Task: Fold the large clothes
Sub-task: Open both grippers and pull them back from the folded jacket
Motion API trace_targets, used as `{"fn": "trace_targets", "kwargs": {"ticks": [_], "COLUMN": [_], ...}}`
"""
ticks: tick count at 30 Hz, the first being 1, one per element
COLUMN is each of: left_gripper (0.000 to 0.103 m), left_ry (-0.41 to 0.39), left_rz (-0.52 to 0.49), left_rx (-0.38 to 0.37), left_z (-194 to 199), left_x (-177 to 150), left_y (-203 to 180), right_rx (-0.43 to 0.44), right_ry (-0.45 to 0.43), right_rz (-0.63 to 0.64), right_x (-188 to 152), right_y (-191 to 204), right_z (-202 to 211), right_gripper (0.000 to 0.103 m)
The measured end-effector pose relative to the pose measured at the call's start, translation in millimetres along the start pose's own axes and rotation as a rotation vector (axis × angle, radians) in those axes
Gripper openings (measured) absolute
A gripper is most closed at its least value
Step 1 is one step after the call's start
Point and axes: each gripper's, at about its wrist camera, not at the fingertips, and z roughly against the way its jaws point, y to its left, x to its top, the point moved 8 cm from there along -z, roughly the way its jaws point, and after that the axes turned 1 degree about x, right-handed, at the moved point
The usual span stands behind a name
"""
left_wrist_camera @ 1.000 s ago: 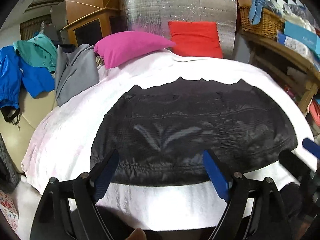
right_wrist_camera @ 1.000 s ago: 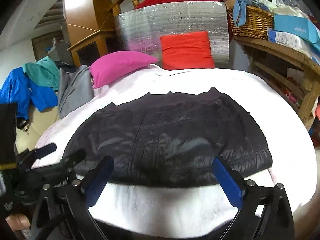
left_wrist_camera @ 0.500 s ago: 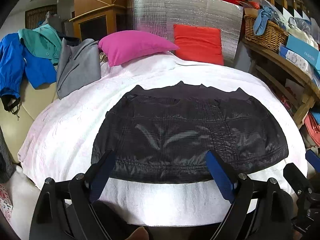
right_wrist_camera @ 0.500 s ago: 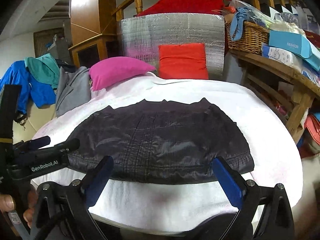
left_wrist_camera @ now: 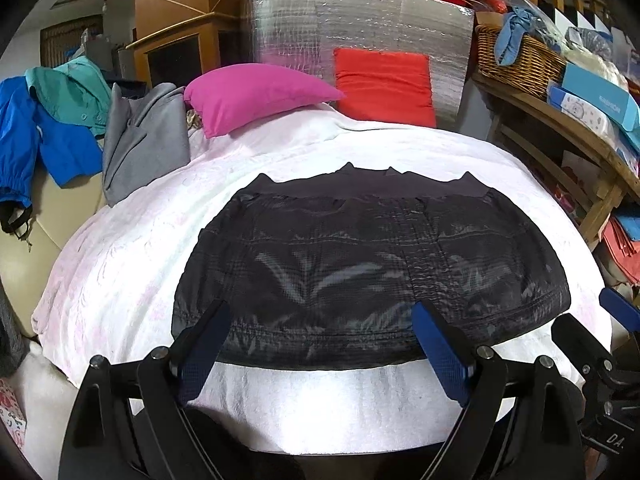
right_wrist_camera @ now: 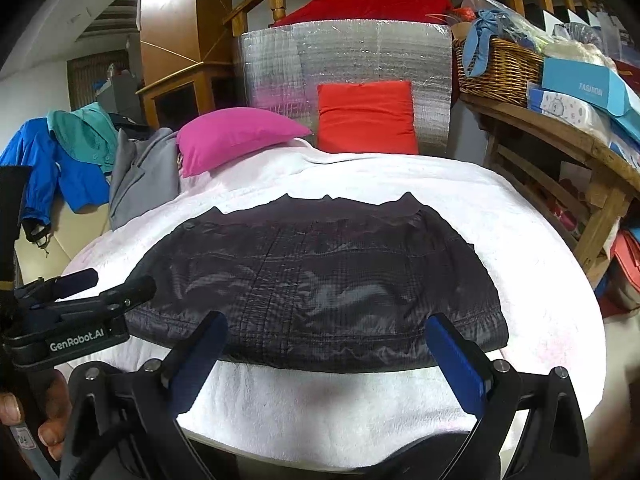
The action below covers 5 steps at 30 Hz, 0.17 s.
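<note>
A black quilted jacket lies folded flat on the white bed cover; it also shows in the right wrist view. My left gripper is open and empty, held above the jacket's near hem at its left half. My right gripper is open and empty, held above the near hem at its right half. The left gripper also shows at the left edge of the right wrist view, and the right gripper at the right edge of the left wrist view.
A pink pillow and a red cushion lie at the bed's far end before a silver panel. Grey, teal and blue clothes hang on the left. A wooden shelf with a wicker basket and boxes stands on the right.
Both grippers have drawn back and risen a little from the jacket, so more of the bed and room shows. The jaws stay open. The jacket has not moved.
</note>
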Motion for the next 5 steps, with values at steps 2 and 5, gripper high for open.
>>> {"fn": "trace_targets", "kwargs": {"ticks": [2,5], "left_gripper": [0.092,0.092], "left_ry": [-0.006,-0.011], "left_rz": [-0.007,-0.017], "left_rx": [0.0,0.002], "left_z": [0.8,1.6], "left_x": [0.9,2.5], "left_y": [-1.5,-2.9], "right_rx": [0.002,-0.002], "right_ry": [0.003,0.005], "right_rz": [0.002,0.008], "right_x": [0.6,1.2], "right_y": [0.0,0.5], "right_z": [-2.0,-4.4], "right_gripper": [0.101,0.101]}}
